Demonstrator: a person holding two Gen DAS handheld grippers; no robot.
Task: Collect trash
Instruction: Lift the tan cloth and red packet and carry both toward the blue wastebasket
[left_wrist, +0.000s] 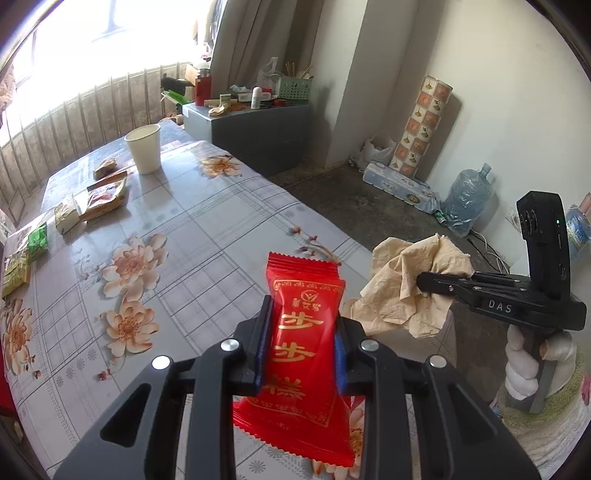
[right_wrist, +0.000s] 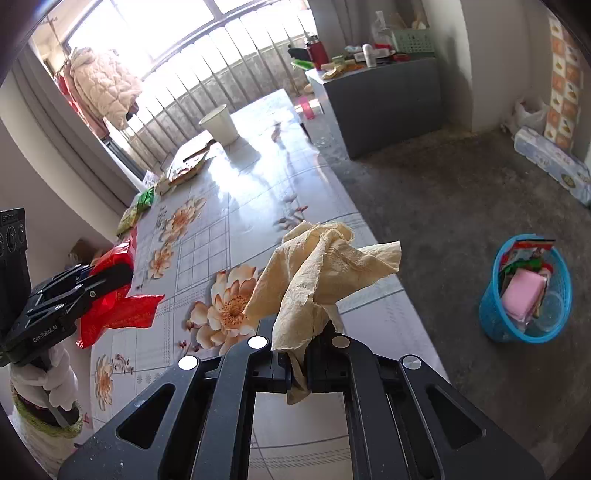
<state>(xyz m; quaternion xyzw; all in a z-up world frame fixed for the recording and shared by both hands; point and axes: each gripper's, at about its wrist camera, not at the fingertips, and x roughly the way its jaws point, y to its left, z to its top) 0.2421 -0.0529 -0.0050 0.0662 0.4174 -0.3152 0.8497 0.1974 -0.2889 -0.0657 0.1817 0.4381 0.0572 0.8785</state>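
Floral tablecloth (left_wrist: 207, 236) fills the left view, where a red wrapper (left_wrist: 301, 332) is clamped in the left gripper (left_wrist: 302, 350), lifted clear for disposal. Across the right view, a crumpled tissue (right_wrist: 317, 273) is pinched tight by the right gripper (right_wrist: 297, 365); the bin (right_wrist: 491, 306) waits on the floor, likely their destination.

Glossy foil, crumpled paper

A shiny red foil wrapper (left_wrist: 303, 343) and matt, creased tissue (right_wrist: 317, 273) above a glossy floral plastic-covered surface (left_wrist: 207, 236).
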